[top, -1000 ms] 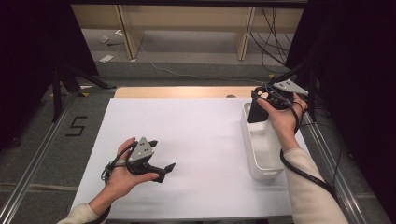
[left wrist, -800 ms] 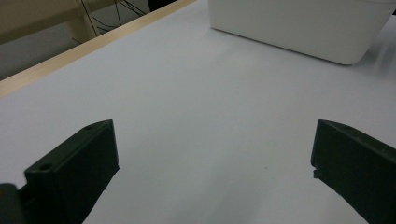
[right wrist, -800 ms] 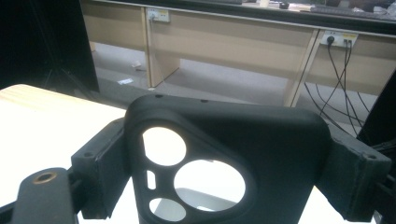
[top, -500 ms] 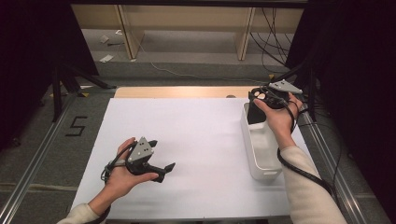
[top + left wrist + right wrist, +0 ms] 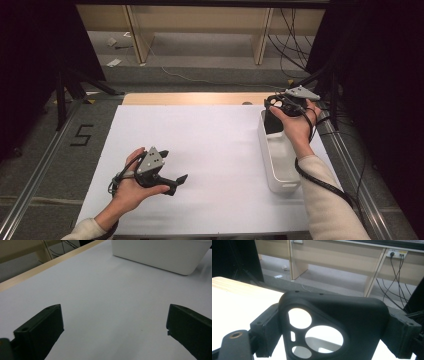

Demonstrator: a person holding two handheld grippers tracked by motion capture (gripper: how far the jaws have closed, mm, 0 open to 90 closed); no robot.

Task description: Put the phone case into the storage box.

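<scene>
My right gripper (image 5: 276, 104) hovers over the far end of a white bin (image 5: 290, 172) at the table's right side. In the right gripper view it (image 5: 334, 322) is shut on a black phone case (image 5: 352, 312) with round camera cut-outs, one jaw pressing on each side. The case (image 5: 272, 122) hangs down into the bin's far end. At the front left, my left gripper (image 5: 173, 165) rests low over the white table sheet (image 5: 215, 145), open and holding nothing. In the left gripper view it (image 5: 113, 325) has bare sheet between its jaws, and the bin (image 5: 160, 255) lies ahead.
A wooden strip (image 5: 190, 98) borders the table's far edge. Metal rails run along both sides, with a "5" marked on the floor (image 5: 81, 135) at the left. Cables (image 5: 295, 40) and shelf legs stand beyond the table. Dark curtains close in both sides.
The right hand with the case has drifted slightly left over the bin's far end. The left hand has stayed in place.
</scene>
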